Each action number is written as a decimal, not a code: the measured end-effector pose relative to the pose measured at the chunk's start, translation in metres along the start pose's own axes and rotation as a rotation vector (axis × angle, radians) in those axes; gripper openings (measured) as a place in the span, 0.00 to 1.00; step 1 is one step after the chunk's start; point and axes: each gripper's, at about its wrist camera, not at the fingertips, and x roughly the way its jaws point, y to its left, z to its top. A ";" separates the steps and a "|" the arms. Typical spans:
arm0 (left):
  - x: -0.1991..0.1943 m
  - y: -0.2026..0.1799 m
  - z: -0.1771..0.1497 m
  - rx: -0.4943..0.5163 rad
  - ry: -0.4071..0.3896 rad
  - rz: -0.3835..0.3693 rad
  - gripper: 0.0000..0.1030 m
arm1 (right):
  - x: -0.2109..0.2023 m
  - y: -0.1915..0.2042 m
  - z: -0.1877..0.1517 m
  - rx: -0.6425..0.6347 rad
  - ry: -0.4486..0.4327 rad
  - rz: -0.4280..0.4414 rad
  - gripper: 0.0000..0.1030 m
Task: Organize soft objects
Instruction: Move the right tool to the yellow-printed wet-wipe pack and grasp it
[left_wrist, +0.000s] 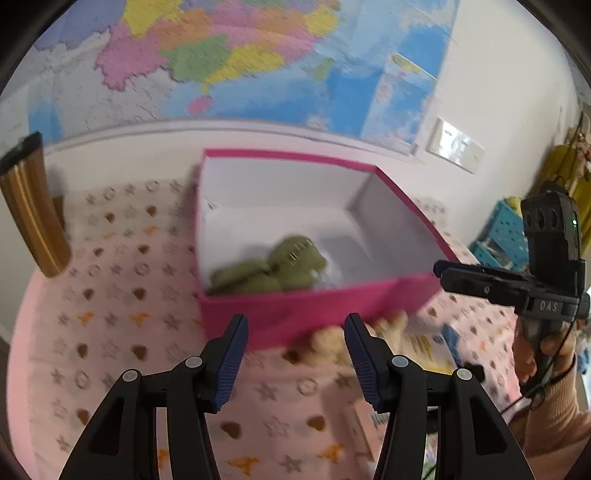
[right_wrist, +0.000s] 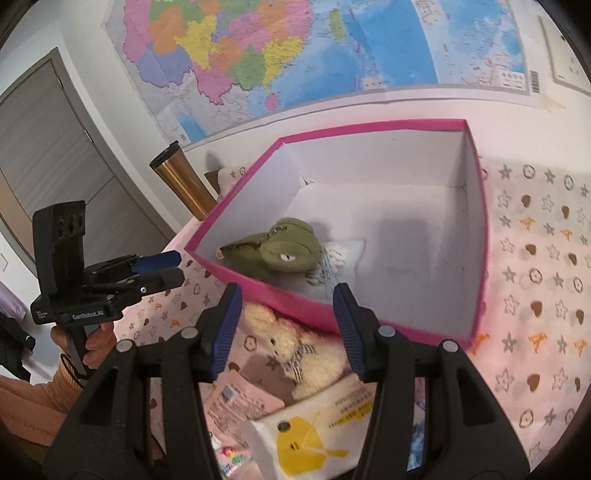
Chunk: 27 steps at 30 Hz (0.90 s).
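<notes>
An open pink box (left_wrist: 317, 314) (right_wrist: 402, 325) with a white inside stands on the patterned tablecloth. A green plush toy (left_wrist: 273, 267) (right_wrist: 284, 249) lies in its near-left corner beside a small white packet (right_wrist: 341, 254). A cream teddy bear (right_wrist: 303, 356) (left_wrist: 328, 341) lies on the cloth just outside the box's front wall. My left gripper (left_wrist: 295, 354) is open and empty in front of the box. My right gripper (right_wrist: 288, 328) is open and empty above the bear. Each gripper also shows in the other view, the right one (left_wrist: 461, 275) and the left one (right_wrist: 170, 267).
A gold tumbler (left_wrist: 33, 206) (right_wrist: 184, 181) stands left of the box by the wall. A white tissue pack with a yellow mark (right_wrist: 310, 435) and a pink packet (right_wrist: 240, 402) lie near the bear. A map hangs on the wall (right_wrist: 295, 55). Blue crates (left_wrist: 506, 236) stand far right.
</notes>
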 end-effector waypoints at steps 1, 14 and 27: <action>0.001 -0.003 -0.003 0.006 0.006 -0.010 0.53 | -0.003 -0.002 -0.003 0.003 -0.001 -0.004 0.52; 0.034 -0.037 -0.039 0.058 0.146 -0.121 0.53 | -0.043 -0.036 -0.067 0.099 0.021 -0.113 0.52; 0.046 -0.116 -0.071 0.216 0.338 -0.408 0.53 | -0.022 -0.074 -0.080 0.170 0.077 -0.124 0.52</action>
